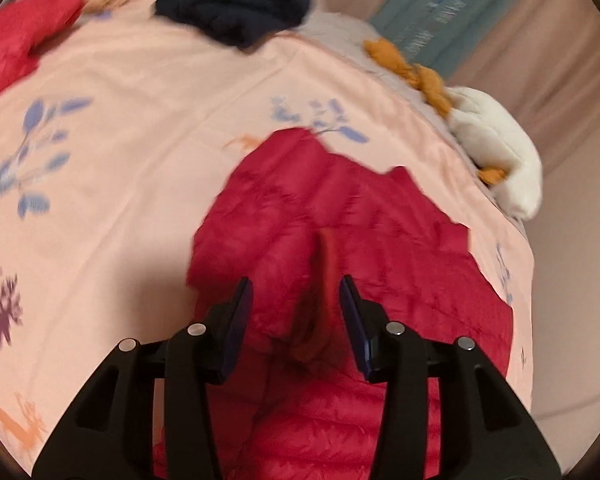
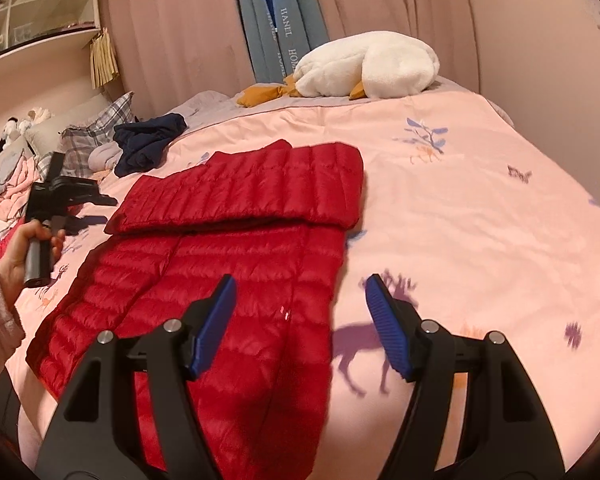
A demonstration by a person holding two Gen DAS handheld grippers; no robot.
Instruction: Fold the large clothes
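Your left wrist camera is looking steeply down, close over the red jacket [image 1: 340, 264] on the pink bedspread [image 1: 120, 168]. Your right wrist camera is sitting farther back, facing across the bed toward the curtains [image 2: 172, 28]. Both are sharing jacket, bedspread and white plush [image 2: 372, 66].

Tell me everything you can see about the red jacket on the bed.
The red jacket is a quilted puffer with a slightly shiny, padded fabric stitched in narrow bands. It lies flat on the pink bedcover, its far part folded over across the body. A seam runs down its middle. Both grippers are open above it and hold nothing: the right gripper over its right edge, the left gripper over its middle.
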